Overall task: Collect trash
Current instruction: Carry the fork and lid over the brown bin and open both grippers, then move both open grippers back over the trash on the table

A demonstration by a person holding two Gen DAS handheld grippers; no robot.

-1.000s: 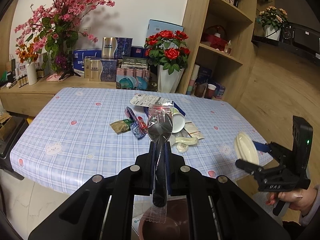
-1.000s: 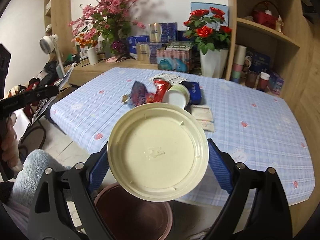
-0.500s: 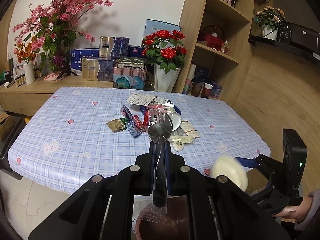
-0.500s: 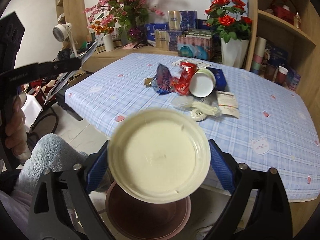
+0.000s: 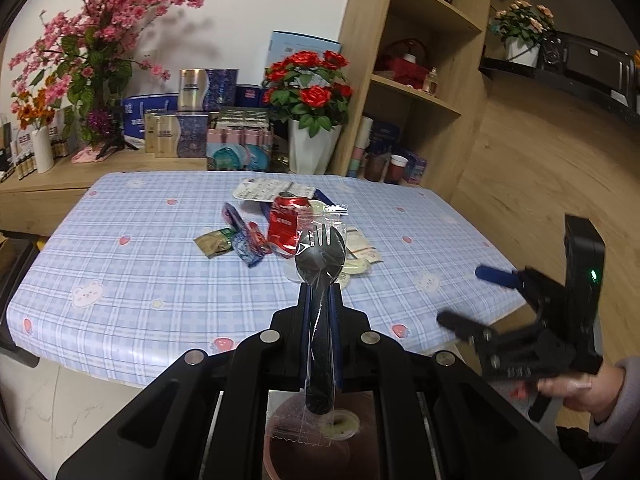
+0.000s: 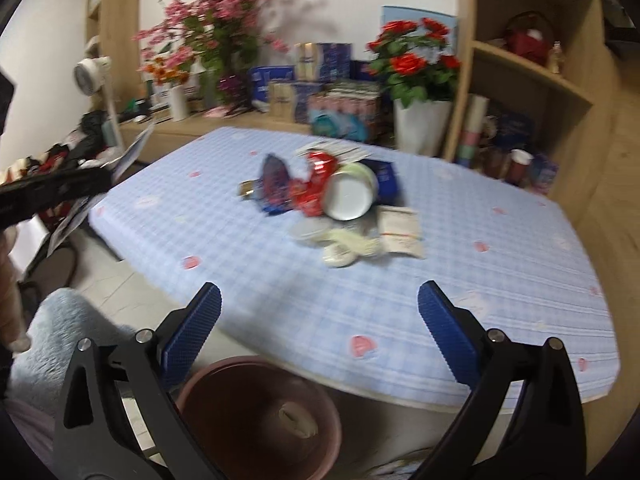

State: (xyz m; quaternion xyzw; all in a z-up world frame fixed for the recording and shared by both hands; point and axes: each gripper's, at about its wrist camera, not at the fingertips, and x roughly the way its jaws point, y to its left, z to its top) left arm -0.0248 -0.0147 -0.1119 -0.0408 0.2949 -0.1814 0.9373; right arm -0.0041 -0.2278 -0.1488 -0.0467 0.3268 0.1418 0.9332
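Blue-checked cloth covers the table (image 6: 400, 320), its near edge cut off behind the right gripper (image 6: 320, 320), whose jaws are opening with nothing between them. Below, the reddish bin (image 6: 224, 432) is half hidden by the fingers; a pale lid (image 6: 296, 420) lies inside, blurred. The trash pile (image 6: 332, 208) sits mid-table, smeared by motion. The left gripper (image 5: 320, 304) stays clenched on a wrapped black spork (image 5: 320, 256), its handle end overlapping the bin.

- White wall (image 5: 248, 8) behind.
- Wooden shelving (image 5: 424, 92) at right.
- Low wooden sideboard (image 5: 44, 184) at left.
- Pale, possibly tiled floor (image 5: 36, 408).
- Checked-cloth table (image 5: 132, 280) centre.
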